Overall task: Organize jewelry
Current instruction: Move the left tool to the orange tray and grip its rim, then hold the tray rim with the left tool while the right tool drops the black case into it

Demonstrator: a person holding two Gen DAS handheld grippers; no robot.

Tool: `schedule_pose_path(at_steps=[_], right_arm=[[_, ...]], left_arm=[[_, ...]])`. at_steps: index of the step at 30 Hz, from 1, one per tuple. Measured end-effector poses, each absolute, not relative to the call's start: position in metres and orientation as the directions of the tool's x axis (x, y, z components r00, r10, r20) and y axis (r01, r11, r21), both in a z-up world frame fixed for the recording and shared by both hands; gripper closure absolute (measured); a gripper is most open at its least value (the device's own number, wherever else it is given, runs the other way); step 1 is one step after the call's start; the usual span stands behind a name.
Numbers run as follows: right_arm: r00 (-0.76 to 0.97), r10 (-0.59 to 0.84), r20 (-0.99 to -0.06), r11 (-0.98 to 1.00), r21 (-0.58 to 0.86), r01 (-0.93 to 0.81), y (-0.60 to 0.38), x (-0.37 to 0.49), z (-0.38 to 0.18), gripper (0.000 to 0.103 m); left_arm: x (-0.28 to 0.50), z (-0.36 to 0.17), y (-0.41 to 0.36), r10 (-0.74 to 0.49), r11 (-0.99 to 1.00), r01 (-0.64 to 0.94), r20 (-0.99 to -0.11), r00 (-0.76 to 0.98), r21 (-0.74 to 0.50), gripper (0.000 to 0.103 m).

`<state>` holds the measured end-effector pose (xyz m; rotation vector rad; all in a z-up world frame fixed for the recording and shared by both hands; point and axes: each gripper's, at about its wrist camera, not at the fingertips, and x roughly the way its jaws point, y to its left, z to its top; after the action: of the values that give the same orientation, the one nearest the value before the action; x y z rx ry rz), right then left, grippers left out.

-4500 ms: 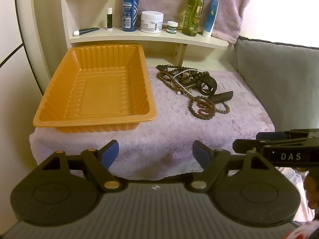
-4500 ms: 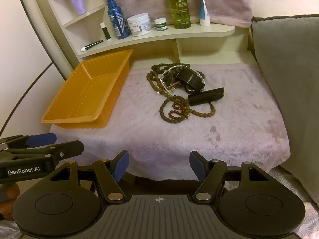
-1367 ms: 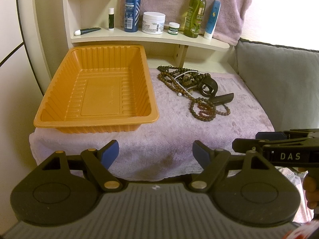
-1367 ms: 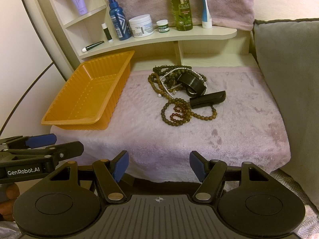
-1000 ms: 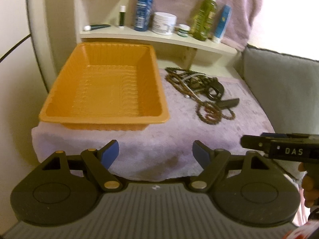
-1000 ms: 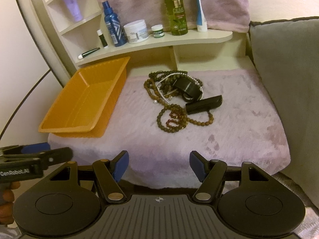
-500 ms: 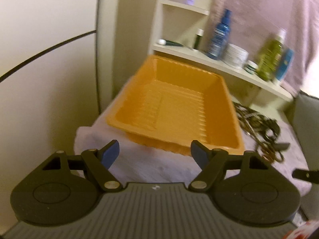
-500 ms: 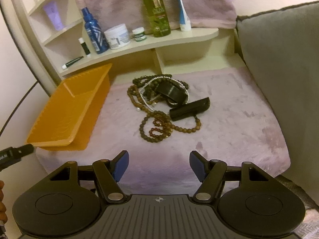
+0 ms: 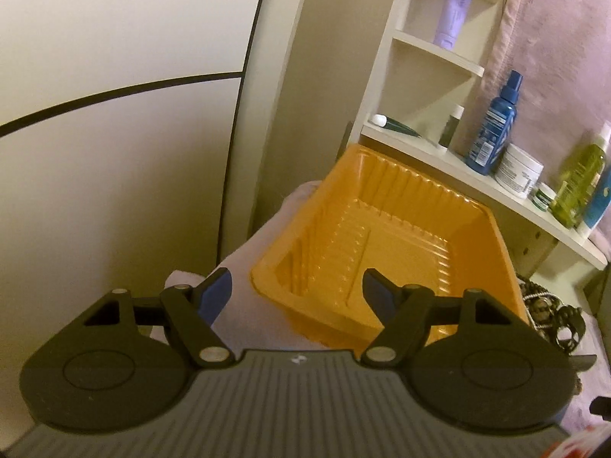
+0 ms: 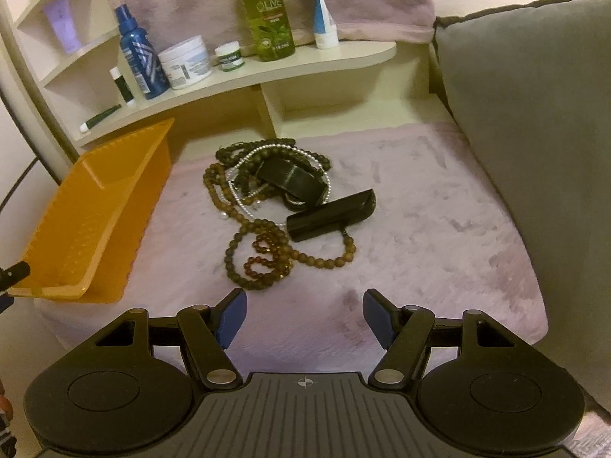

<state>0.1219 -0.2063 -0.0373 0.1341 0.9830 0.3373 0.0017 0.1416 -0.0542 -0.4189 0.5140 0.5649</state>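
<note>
Both pairs of blue-padded fingers stand spread wide with nothing between them; the left gripper (image 9: 297, 290) hangs over the near corner of the orange tray (image 9: 492, 267), its right pad above the tray's ribbed inside and its left pad above the pale pink cloth (image 9: 267, 229) beside it; the right gripper (image 10: 304, 312) hovers over the same cloth (image 10: 439, 210), just short of the jewelry pile (image 10: 275, 206), touching none of it; the pile lies in the middle of the cloth, to the right of the tray (image 10: 88, 225) and apart from it; in it, brown bead strands (image 10: 263, 259) loop nearest the gripper, a string of small silver beads (image 10: 244, 194) runs through them, a black band (image 10: 294, 179) sits on top toward the back, and a black bar-shaped piece (image 10: 332, 215) lies on the right edge; the tray holds nothing that can be seen; behind, a cream shelf (image 10: 267, 72) carries a blue spray bottle (image 10: 141, 57), a white jar (image 10: 185, 62), a small green-labelled pot (image 10: 228, 58), a green olive bottle (image 10: 267, 7) and a blue tube (image 10: 320, 7); a grey cushion (image 10: 534, 114) borders the cloth on the right.
</note>
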Motion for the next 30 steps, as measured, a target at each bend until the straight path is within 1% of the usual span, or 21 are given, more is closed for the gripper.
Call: schedule_pose_path(at_steps=[4, 6, 8, 10, 13, 14, 18, 19, 22, 23, 30], right_arm=[[0.497, 0.329, -0.803, 0.943, 0.251, -0.218, -0.203, 0.126, -0.042, 0.036], [0.492, 0.327, -0.807, 0.943, 0.249, -0.220, -0.201, 0.127, -0.044, 0.036], [0.487, 0.324, -0.811, 0.944, 0.244, -0.220, -0.200, 0.129, -0.045, 0.036], [0.483, 0.321, -0.815, 0.945, 0.241, -0.220, -0.198, 0.131, -0.047, 0.036], [0.477, 0.315, -0.820, 0.947, 0.237, -0.217, -0.198, 0.132, -0.049, 0.036], [0.476, 0.313, -0.822, 0.948, 0.235, -0.217, -0.197, 0.133, -0.049, 0.036], [0.470, 0.306, -0.828, 0.950, 0.230, -0.212, -0.197, 0.134, -0.052, 0.036], [0.470, 0.304, -0.829, 0.950, 0.229, -0.211, -0.197, 0.134, -0.052, 0.036], [0.469, 0.300, -0.831, 0.952, 0.227, -0.207, -0.198, 0.136, -0.053, 0.036], [0.469, 0.300, -0.831, 0.952, 0.227, -0.206, -0.198, 0.136, -0.054, 0.036], [0.485, 0.298, -0.822, 0.953, 0.228, -0.198, -0.203, 0.136, -0.053, 0.036]], left_arm=[[0.010, -0.062, 0.144, 0.414, 0.770, -0.602, -0.552, 0.723, -0.212, 0.032], [0.014, -0.064, 0.145, 0.414, 0.772, -0.602, -0.556, 0.720, -0.205, 0.036], [0.018, -0.067, 0.147, 0.406, 0.770, -0.601, -0.562, 0.720, -0.213, 0.043], [0.021, -0.070, 0.149, 0.405, 0.771, -0.599, -0.561, 0.722, -0.215, 0.045], [0.027, -0.074, 0.151, 0.404, 0.773, -0.599, -0.563, 0.721, -0.212, 0.053], [0.028, -0.075, 0.151, 0.409, 0.770, -0.602, -0.561, 0.719, -0.211, 0.053], [0.031, -0.078, 0.152, 0.420, 0.763, -0.613, -0.562, 0.712, -0.206, 0.068], [0.032, -0.079, 0.151, 0.426, 0.766, -0.613, -0.561, 0.710, -0.194, 0.075], [0.030, -0.079, 0.149, 0.444, 0.769, -0.615, -0.546, 0.711, -0.175, 0.081], [0.029, -0.079, 0.151, 0.445, 0.766, -0.617, -0.544, 0.712, -0.181, 0.084], [0.018, -0.069, 0.150, 0.424, 0.800, -0.574, -0.512, 0.747, -0.174, 0.089]])
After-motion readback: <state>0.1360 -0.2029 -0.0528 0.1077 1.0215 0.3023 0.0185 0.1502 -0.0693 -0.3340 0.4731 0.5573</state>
